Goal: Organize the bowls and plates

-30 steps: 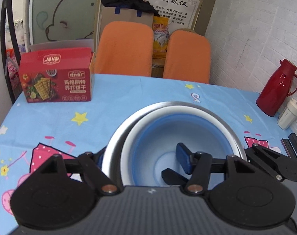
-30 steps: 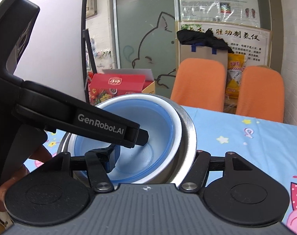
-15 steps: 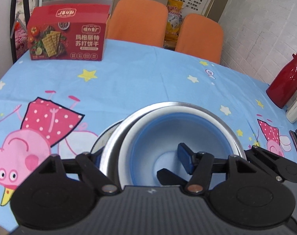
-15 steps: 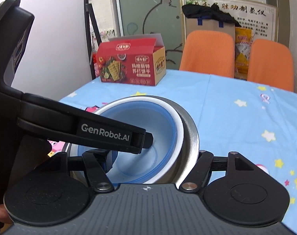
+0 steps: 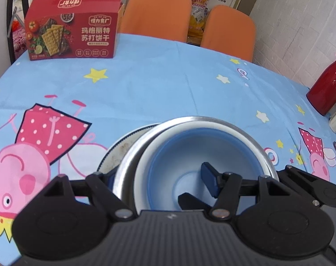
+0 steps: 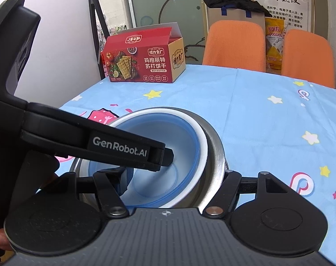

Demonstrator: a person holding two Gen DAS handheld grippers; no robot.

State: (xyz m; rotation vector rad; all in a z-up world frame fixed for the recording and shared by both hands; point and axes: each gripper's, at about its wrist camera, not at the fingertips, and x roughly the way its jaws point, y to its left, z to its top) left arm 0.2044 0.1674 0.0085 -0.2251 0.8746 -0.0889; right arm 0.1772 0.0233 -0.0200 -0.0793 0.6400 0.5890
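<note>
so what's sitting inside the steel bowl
A blue plastic bowl with a white rim nests in the round steel bowl; it looks empty. The steel bowl's own bottom is covered.

Plastic bowl (image 5: 203, 153) in metal bowl (image 5: 128, 161), cracker box (image 5: 72, 26) behind

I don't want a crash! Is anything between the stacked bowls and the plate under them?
Nothing visible. The shiny metal bowl, holding a blue-and-white bowl, covers most of the round white plate.
</note>
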